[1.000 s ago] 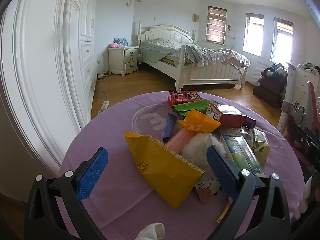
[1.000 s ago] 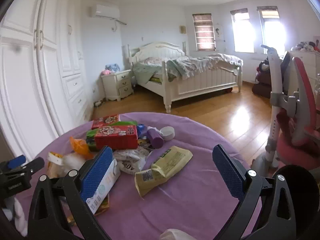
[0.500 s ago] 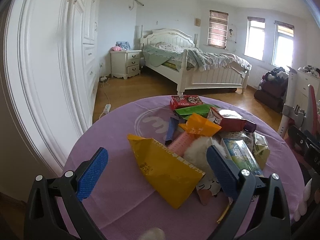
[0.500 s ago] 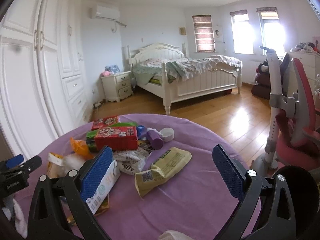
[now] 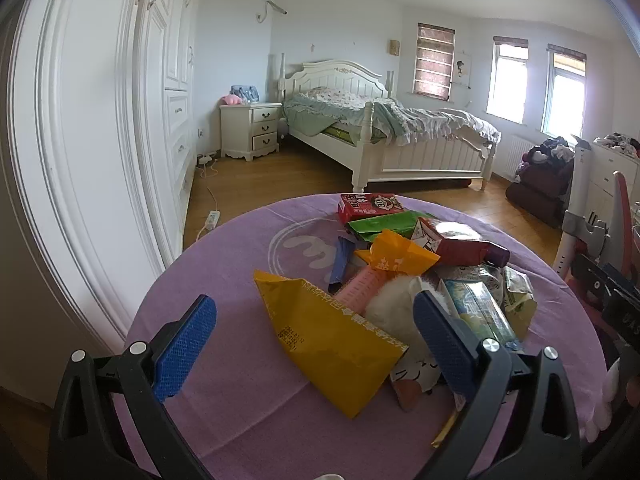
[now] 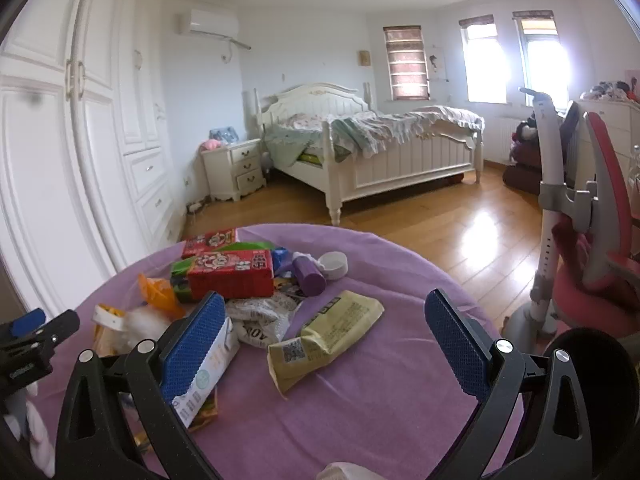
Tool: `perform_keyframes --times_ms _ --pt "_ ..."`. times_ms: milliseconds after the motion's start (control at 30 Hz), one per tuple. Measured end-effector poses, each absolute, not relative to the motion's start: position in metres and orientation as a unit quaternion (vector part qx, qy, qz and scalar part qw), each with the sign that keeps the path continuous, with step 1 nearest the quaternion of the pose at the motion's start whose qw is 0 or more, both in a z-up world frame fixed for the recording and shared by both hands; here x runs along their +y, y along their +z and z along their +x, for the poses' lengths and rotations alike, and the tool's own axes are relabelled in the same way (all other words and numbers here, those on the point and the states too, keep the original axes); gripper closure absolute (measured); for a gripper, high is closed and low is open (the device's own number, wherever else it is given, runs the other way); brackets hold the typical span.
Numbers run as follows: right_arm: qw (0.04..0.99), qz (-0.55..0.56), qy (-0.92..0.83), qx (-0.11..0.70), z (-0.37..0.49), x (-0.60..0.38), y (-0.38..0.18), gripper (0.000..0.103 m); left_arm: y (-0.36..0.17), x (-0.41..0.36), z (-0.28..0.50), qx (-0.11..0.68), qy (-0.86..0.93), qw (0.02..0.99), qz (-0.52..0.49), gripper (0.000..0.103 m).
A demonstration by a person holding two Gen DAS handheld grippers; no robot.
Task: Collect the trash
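On purple worktop (image 5: pixel 224 400): heaped wrappers, yellow pouch (image 5: pixel 332 340) nearest; left gripper (image 5: pixel 316 340) and right gripper (image 6: pixel 320 340) jaws wide, empty; first pick pending.

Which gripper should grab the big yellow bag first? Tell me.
Left, probably. The left gripper is open with the yellow bag between its jaws; the right gripper frames an olive packet instead.
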State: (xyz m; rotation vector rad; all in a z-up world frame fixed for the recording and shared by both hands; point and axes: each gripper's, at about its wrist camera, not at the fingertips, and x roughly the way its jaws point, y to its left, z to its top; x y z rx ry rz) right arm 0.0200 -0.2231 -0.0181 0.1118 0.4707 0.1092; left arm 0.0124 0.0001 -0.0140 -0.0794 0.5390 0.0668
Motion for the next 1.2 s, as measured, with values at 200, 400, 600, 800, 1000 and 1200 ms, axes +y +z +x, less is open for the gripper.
perform_keyframes --times_ms 200,400,600,800,1000,1200 --pt "0.970 0.055 0.054 0.233 0.0203 -0.2243 -0.0197 0.004 -0.0137 0.0008 0.0130 0.265 0.032 0.963 -0.040 0.005" --pt "0.969 0.055 0.054 0.233 0.0205 -0.2236 -0.0207 0.004 -0.0141 0.0006 0.0127 0.265 0.032 0.963 -0.042 0.005" --pt "0.970 0.055 0.054 0.232 0.0193 -0.2229 -0.0211 0.004 -0.0144 0.0005 0.0125 0.266 0.032 0.963 -0.042 0.005" --pt "0.970 0.055 0.054 0.232 0.0189 -0.2216 -0.0213 0.004 -0.0142 0.0015 0.0127 0.266 0.032 0.963 -0.043 0.005" --pt "0.970 0.056 0.053 0.232 0.0183 -0.2210 -0.0214 0.004 -0.0143 0.0012 0.0128 0.266 0.032 0.962 -0.044 0.005" --pt "0.970 0.057 0.053 0.231 0.0179 -0.2208 -0.0217 0.004 -0.0146 0.0016 0.0131 0.267 0.031 0.962 -0.047 0.005"
